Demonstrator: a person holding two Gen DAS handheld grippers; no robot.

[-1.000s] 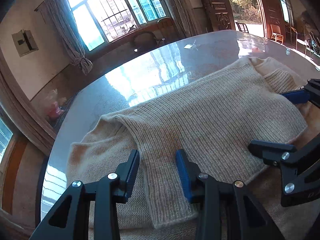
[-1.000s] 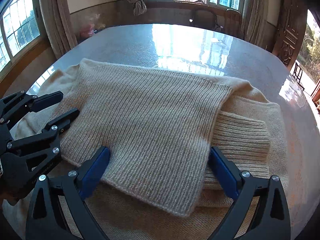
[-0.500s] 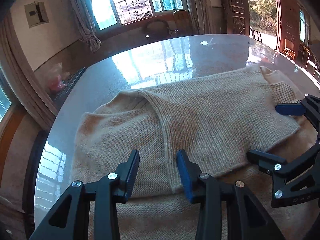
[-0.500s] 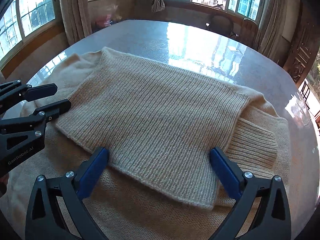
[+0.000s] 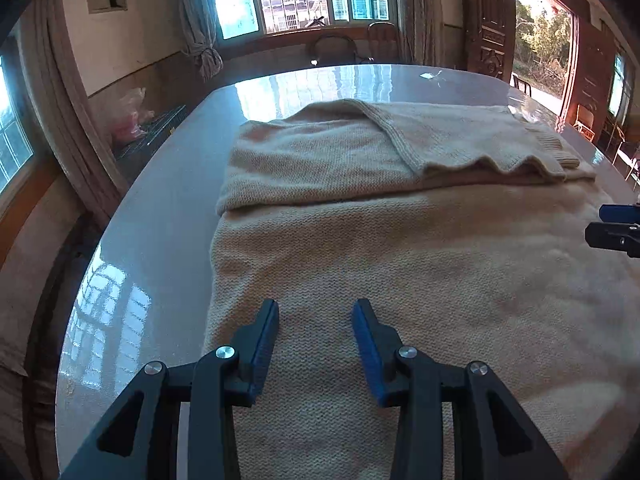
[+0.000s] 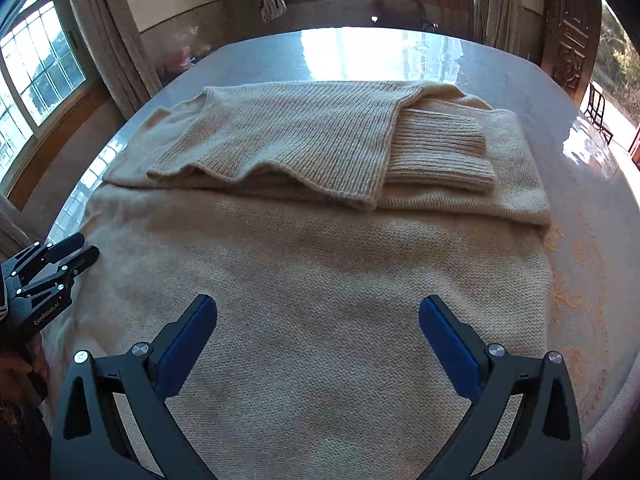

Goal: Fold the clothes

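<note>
Cream knitwear, a sweater (image 6: pixel 312 280), is spread flat on the glossy table (image 6: pixel 400 52), with both sleeves laid across its far part and a ribbed cuff (image 6: pixel 436 152) resting on top at the right. The left tool (image 5: pixel 316 320) is held above the sweater's left edge, its jaws narrowly parted and empty. The right tool (image 6: pixel 318 320) is held over the near body panel, its jaws spread wide with nothing gripped.

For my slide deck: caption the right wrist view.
Open right gripper above beige knitted sweater, sleeves folded across, on glossy table.
</note>
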